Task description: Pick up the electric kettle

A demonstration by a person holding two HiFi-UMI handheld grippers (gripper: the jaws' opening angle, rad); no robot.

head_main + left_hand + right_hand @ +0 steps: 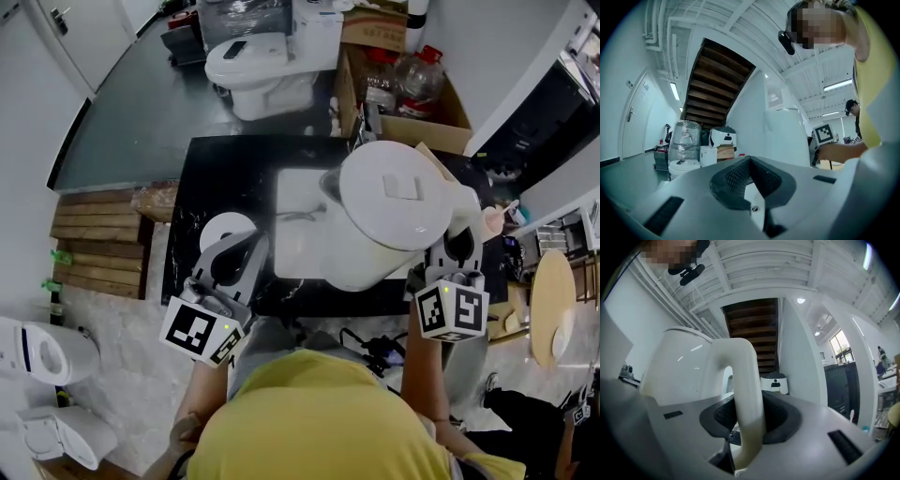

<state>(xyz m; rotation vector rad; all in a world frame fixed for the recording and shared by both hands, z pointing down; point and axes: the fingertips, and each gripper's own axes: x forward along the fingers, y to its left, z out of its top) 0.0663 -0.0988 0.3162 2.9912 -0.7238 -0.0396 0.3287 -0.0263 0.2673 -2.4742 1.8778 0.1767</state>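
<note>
Head view. The kettle, white, is seen from above, lid uppermost. It is upright, its long axis vertical, over the white sheet on the black table. Its spout is turned to the picture's left and its handle to the right, toward the person. Whether its foot is clear of the table cannot be told here. The right gripper is set at the handle side. The left gripper is placed well apart from the kettle, over a round white disc. A cardboard box is noted beyond the table.

Left gripper view. The left gripper's jaws are closed fully together and nothing is held between them. The kettle body is seen upright, ahead and to the right, its bottom hidden by the gripper. The right gripper's marker cube is seen just beyond it.

Right gripper view. The jaws are part-closed and clamped on the handle, which is seen as an upright arch passing between the pads. The kettle body is seen to its left, also upright.
</note>
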